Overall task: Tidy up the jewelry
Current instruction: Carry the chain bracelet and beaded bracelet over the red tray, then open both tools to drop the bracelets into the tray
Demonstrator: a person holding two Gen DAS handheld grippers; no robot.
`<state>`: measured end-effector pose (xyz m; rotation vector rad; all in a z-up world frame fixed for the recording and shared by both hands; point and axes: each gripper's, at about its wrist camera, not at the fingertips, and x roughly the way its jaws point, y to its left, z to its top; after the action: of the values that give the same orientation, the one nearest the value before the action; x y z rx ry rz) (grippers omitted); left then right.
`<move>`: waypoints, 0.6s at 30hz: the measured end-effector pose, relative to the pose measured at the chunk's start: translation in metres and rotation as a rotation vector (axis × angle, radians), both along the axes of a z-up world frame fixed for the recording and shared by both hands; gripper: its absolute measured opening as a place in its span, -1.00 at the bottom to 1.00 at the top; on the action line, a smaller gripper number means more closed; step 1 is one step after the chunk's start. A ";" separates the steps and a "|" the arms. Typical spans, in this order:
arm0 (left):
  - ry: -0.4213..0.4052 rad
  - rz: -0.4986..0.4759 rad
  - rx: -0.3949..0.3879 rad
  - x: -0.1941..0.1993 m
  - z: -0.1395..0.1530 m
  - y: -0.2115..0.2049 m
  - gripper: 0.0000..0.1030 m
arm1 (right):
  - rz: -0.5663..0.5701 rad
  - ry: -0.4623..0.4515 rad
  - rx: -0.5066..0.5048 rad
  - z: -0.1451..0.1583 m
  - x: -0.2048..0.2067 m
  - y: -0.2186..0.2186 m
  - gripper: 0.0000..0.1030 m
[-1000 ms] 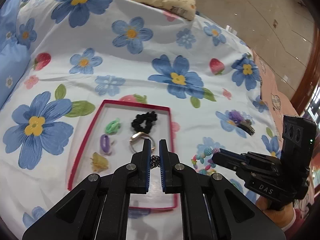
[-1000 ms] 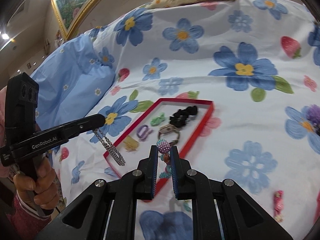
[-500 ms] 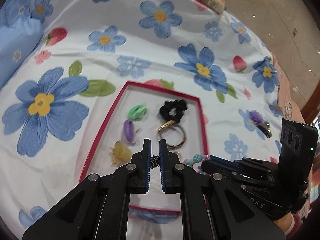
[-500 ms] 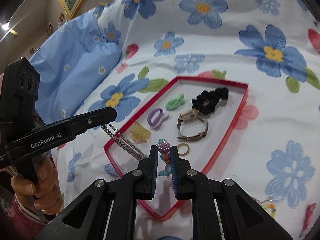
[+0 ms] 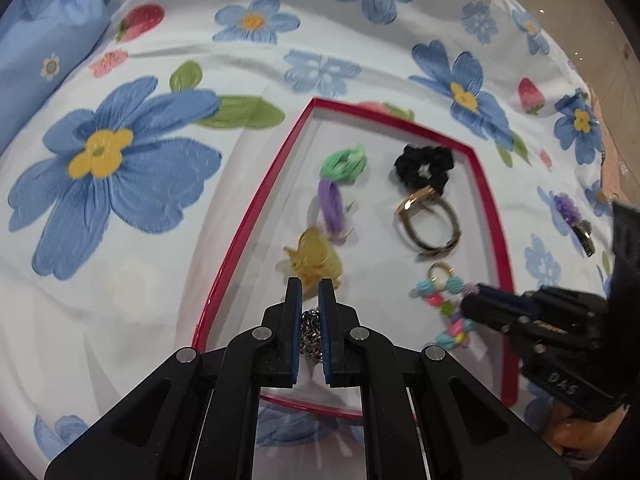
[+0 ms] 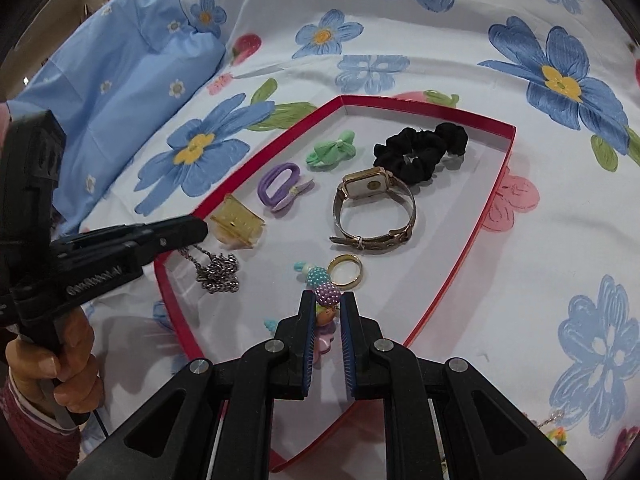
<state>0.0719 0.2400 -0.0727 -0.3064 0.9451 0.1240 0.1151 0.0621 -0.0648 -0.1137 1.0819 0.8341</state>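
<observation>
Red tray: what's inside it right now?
Red tray holds a watch, ring, black scrunchie, three hair pieces, plus chain and beads being lowered. Its near end is hidden.

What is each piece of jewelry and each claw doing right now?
Left claw: shut on the silver chain.
Silver chain: heaped on the tray floor, one end gripped.
Right claw: shut on the beaded bracelet.
Beaded bracelet: gripped, over the tray.
Watch: buckled, lying in the tray.
Gold ring: lying flat.
Black scrunchie: loose in the tray.
Red tray: open, on the bedsheet.
</observation>
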 end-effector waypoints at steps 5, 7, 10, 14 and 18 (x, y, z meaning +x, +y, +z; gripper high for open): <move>0.028 -0.004 -0.002 0.003 -0.010 0.001 -0.86 | 0.013 -0.010 -0.029 0.000 0.000 0.003 -0.75; 0.038 -0.007 0.009 0.005 -0.011 -0.001 -0.86 | 0.017 -0.011 -0.035 0.000 0.001 0.004 -0.74; 0.047 -0.016 0.035 0.007 -0.011 -0.006 -0.86 | 0.022 -0.008 -0.041 0.000 0.001 0.006 -0.74; 0.053 -0.017 0.057 0.007 -0.011 -0.008 -0.85 | 0.027 -0.005 -0.045 0.000 0.002 0.007 -0.73; 0.061 -0.010 0.059 0.007 -0.011 -0.008 -0.75 | 0.023 0.006 -0.036 0.001 0.003 0.007 -0.70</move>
<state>0.0789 0.2318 -0.0837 -0.2441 1.0011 0.1522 0.1176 0.0695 -0.0641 -0.1543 1.1038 0.8364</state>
